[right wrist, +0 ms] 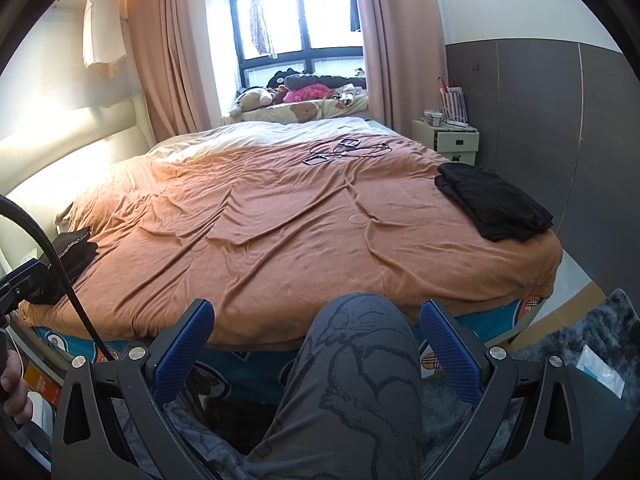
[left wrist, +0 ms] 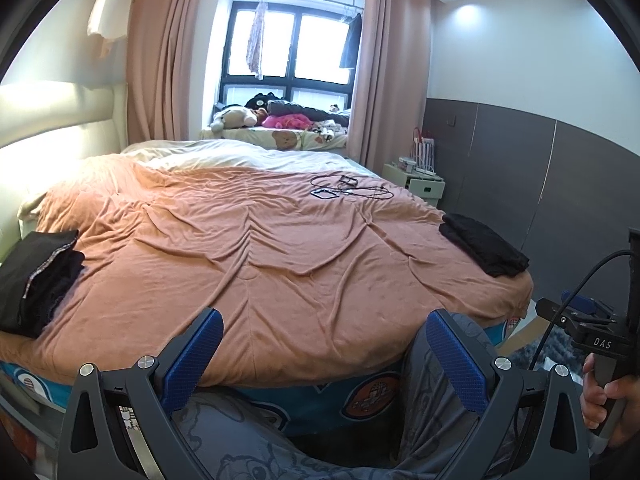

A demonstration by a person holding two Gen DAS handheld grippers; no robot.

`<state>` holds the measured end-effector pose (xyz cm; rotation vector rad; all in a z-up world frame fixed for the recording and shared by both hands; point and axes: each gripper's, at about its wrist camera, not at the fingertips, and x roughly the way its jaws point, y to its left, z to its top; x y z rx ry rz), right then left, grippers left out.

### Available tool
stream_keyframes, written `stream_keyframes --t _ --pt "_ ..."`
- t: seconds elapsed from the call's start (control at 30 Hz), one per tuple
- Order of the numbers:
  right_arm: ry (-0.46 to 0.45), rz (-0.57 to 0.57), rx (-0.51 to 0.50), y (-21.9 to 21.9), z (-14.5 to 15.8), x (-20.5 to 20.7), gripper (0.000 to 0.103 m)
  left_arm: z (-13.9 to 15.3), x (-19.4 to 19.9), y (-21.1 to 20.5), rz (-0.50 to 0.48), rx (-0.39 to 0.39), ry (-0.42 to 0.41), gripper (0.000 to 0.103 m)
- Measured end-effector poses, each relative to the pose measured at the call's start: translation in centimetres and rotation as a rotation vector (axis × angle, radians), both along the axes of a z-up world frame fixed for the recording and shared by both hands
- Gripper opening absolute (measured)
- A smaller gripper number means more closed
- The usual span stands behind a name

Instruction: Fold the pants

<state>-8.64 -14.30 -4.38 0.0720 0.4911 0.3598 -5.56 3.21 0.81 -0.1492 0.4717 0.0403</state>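
Left tongs point(left wrist: 326, 354): held low at the foot of the bed, pointing across it toward the window; blue-padded fingers point(left wrist: 196, 356) spread wide, nothing between them.
Right tongs point(right wrist: 316, 346): same low pose beside the left pair, jaws wide apart and empty, with the person's knee point(right wrist: 360, 344) in grey printed trousers rising between the fingers.
Right hand point(left wrist: 608, 400): at 4 o'clock in the left wrist view, wrapped around the handle of the right tongs; a black cable point(left wrist: 568, 288) loops up from that tool.
Left hand point(right wrist: 14, 384): only a sliver shows at 8 o'clock in the right wrist view, cut off by the frame edge.
Folded pants point(right wrist: 494, 202): black, lying flat at the right edge of the bed, at 2 o'clock, well apart from both tongs.
Dark clothes pile point(left wrist: 38, 276): at 9 o'clock on the left edge of the bed, one piece with a pale trimmed seam; which garments they are cannot be told.
Bed point(left wrist: 280, 248): wrinkled orange-brown cover, cream bedding toward the head, cartoon-print sheet showing below the near edge.
Cables point(left wrist: 348, 190): a tangle with small flat devices at 12 o'clock on the cover; too small to identify.
Room: pink curtains point(left wrist: 160, 60) beside a dark-framed window point(left wrist: 292, 44), plush toys point(left wrist: 236, 116) on the sill, a small nightstand point(right wrist: 450, 140) by the grey-panelled wall, a shaggy grey rug point(right wrist: 592, 344) on the floor.
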Motion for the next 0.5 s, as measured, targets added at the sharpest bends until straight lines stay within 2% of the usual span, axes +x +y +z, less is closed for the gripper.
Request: stream_keyframes --t 0.5 --pt "-0.017 0.005 -0.010 -0.69 0.12 0.26 0.103 0.43 -0.40 -0.14 0.001 -0.006 -0.012 0.103"
